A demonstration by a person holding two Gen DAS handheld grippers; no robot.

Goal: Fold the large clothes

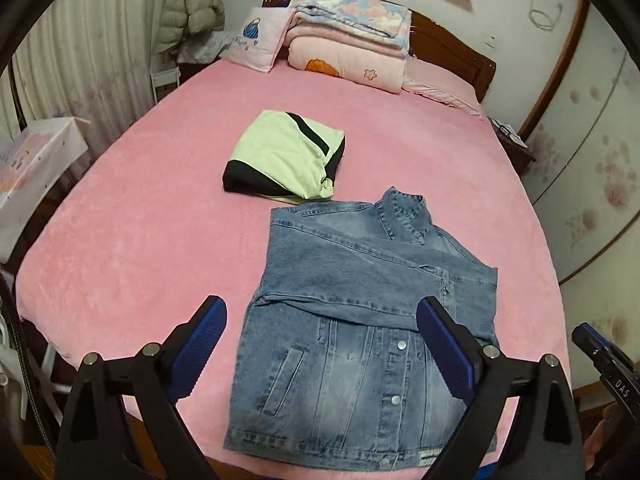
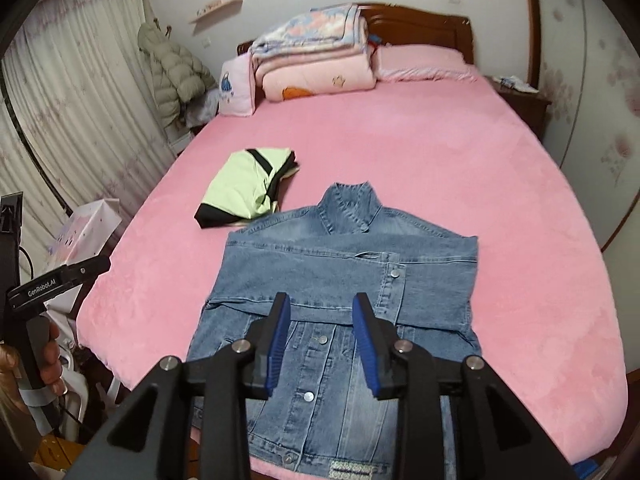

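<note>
A blue denim jacket (image 1: 360, 320) lies front up on the pink bed (image 1: 140, 248), both sleeves folded across its chest. It also shows in the right wrist view (image 2: 340, 280). My left gripper (image 1: 320, 320) is open wide and empty above the jacket's lower left part. My right gripper (image 2: 321, 312) is open and empty above the jacket's button line. A folded green and black garment (image 1: 284, 156) lies beyond the jacket's left shoulder, also in the right wrist view (image 2: 248, 188).
Folded quilts (image 1: 352, 36) and pillows (image 1: 256, 40) are stacked at the headboard. Curtains (image 2: 80, 120) and a hanging puffer coat (image 2: 172, 72) stand left of the bed. A nightstand (image 2: 520, 96) is at the far right. The bed's near edge (image 1: 320, 468) is below the jacket hem.
</note>
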